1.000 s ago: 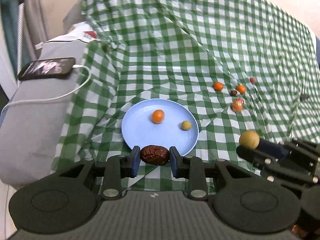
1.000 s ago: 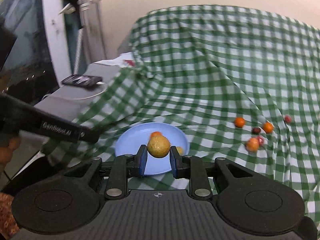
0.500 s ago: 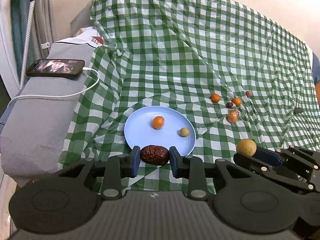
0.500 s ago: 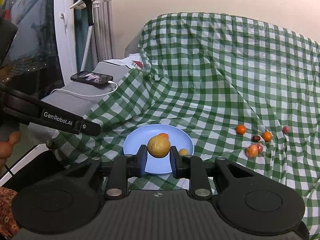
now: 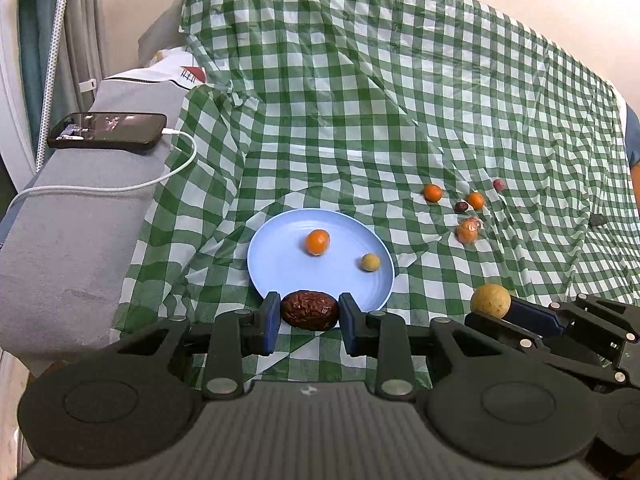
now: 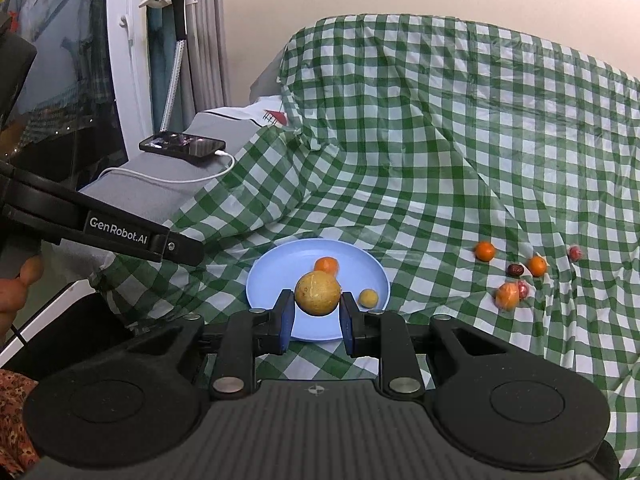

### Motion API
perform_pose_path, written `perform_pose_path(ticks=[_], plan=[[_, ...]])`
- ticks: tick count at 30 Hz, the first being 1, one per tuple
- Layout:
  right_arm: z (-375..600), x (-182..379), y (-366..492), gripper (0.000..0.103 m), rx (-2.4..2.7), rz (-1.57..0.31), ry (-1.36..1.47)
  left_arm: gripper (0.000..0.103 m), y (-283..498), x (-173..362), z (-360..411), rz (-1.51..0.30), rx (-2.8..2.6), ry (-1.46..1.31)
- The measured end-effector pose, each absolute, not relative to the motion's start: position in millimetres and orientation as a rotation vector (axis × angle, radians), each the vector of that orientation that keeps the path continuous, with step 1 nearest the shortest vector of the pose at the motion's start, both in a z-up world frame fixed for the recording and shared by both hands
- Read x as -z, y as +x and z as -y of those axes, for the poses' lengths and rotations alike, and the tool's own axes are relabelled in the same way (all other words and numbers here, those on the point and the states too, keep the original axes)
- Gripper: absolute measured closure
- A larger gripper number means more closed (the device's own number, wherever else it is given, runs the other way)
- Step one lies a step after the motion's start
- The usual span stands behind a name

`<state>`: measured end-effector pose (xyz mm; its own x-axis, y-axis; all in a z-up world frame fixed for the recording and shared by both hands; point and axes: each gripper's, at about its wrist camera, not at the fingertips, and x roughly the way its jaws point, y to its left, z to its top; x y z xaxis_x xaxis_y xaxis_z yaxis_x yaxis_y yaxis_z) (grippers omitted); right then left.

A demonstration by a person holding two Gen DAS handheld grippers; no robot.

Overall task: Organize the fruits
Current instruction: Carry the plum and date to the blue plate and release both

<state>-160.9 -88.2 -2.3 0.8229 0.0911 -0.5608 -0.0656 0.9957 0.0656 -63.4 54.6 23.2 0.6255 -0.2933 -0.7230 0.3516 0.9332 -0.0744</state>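
The left gripper [image 5: 309, 317] is clamping a wrinkled date [image 5: 309, 314], the right gripper [image 6: 317, 312] a yellow fruit [image 6: 317, 293]; ahead of both fingers, the blue plate [image 5: 280, 276] is waiting, so lowering before releasing should prevent rolling.

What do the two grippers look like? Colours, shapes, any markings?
Both match: the left gripper and right gripper are matte black plastic, each with two fingers carrying blue pads, silver pivot screws, two round discs on a wide ribbed body, and a small white crosshair mark. Seen from the right wrist view, the left gripper's side bar reads "GenRobot.AI" in white. No cables on the grippers show.
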Motion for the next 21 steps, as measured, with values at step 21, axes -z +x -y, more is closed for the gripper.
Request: perform_pose_path(ticks=[21], plan=[[89, 23, -107, 0.077, -0.085, -0.667, 0.028, 0.069, -7, -4, -44, -0.866, 0.357, 0.082]])
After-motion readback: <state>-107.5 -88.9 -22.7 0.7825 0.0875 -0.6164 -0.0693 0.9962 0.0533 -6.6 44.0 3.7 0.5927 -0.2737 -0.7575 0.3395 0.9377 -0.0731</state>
